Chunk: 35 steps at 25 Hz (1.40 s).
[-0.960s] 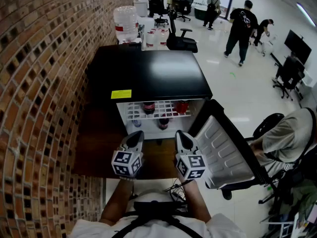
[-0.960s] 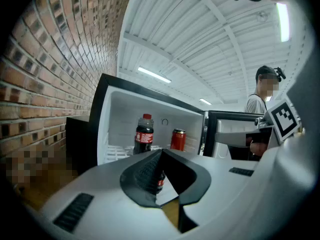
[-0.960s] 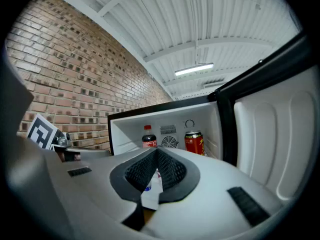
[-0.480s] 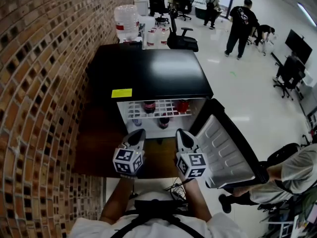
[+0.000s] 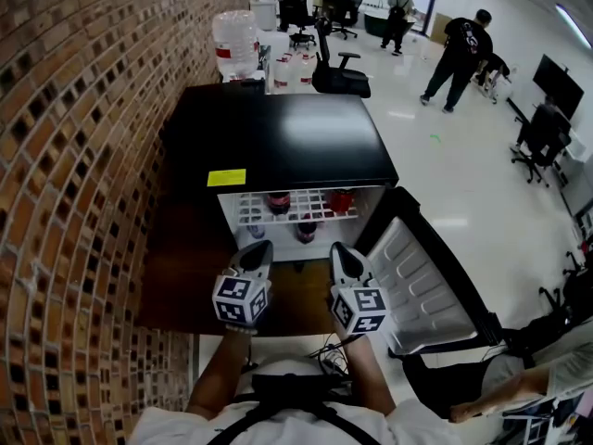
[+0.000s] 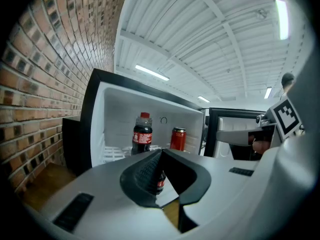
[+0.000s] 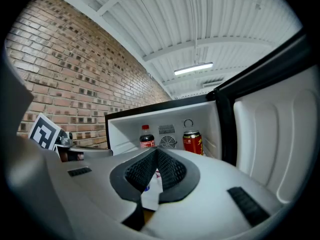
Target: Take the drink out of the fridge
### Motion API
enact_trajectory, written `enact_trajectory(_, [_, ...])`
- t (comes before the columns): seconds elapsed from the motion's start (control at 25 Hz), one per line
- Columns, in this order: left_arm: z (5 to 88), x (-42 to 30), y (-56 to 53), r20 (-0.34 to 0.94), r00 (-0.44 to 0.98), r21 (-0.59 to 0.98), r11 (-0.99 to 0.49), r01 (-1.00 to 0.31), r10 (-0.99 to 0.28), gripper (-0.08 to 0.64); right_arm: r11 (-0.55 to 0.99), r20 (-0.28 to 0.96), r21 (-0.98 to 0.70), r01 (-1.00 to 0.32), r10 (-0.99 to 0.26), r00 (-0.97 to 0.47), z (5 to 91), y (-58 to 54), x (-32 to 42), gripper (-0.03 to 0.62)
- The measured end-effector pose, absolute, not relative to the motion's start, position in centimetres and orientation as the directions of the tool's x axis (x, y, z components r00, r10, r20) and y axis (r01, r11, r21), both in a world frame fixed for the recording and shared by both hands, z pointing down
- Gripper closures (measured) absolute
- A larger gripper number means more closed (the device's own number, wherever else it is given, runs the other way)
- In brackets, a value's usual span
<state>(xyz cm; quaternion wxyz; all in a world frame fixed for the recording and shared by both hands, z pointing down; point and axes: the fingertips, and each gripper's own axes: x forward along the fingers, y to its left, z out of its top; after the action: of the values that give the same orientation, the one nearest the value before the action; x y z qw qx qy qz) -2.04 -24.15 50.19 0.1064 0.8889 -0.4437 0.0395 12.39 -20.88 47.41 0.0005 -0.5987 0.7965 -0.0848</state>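
Note:
A black mini fridge stands against the brick wall with its door swung wide to the right. On its wire shelf stand a cola bottle and a red can; further bottles stand below. My left gripper and right gripper hover side by side just in front of the opening, both shut and empty. The left gripper view shows the cola bottle and red can beyond the left gripper. The right gripper points between the bottle and can.
The brick wall runs close along the left. A person crouches at the lower right, beside the open door. Water jugs and office chairs stand behind the fridge, and people walk at the far back.
Both grippers have stayed almost still in front of the fridge. The person at the right has sunk lower toward the frame's bottom corner, and the people at the back have walked on.

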Motion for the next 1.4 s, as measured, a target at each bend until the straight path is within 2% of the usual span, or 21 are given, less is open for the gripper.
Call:
enact_trajectory(0.28, [50.0,-2.0,-25.0,0.165,0.6,0.138,-0.584,-0.8,-0.782,0.557,0.267,0.099,-0.143,-0.953,-0.954,-0.282,47.5,-21.2,12.4,0.578])
enact_trajectory(0.4, [50.1,-1.9,-25.8,0.179,0.589,0.115,-0.578,-0.808,-0.788,0.535,0.266,0.098,-0.145,-0.953,-0.955,-0.281,47.6,-21.4,12.5,0.578])
enact_trajectory(0.48, [50.1,-1.6,-26.3,0.186,0.588,0.104,-0.579,-0.808,-0.787,0.434,0.262,0.097,-0.146,-0.954,-0.956,-0.278,47.6,-21.5,12.6,0.578])
enact_trajectory(0.6, [50.1,-1.3,-27.3,0.193,0.582,0.094,-0.576,-0.812,-0.79,0.348,0.256,0.097,-0.149,-0.955,-0.957,-0.272,47.6,-21.4,12.9,0.578])
enact_trajectory(0.68, [50.1,-1.0,-28.0,0.198,0.578,0.091,-0.572,-0.815,-0.792,0.263,0.251,0.096,-0.15,-0.956,-0.959,-0.267,47.6,-21.5,13.1,0.578])
enact_trajectory(0.92, [50.1,0.0,-30.3,0.187,0.572,0.036,-0.576,-0.817,-0.799,0.116,0.229,0.095,-0.151,-0.962,-0.965,-0.245,47.5,-21.5,14.2,0.578])
enact_trajectory(1.2, [50.8,1.3,-32.8,0.199,0.564,0.008,-0.575,-0.818,-0.801,0.043,0.21,0.095,-0.157,-0.965,-0.969,-0.226,47.6,-21.5,15.1,0.578])
enact_trajectory(1.4, [51.4,1.3,-34.9,0.207,0.558,0.068,-0.557,-0.827,-0.803,0.034,0.206,0.095,-0.154,-0.966,-0.971,-0.222,47.6,-21.7,15.6,0.578])
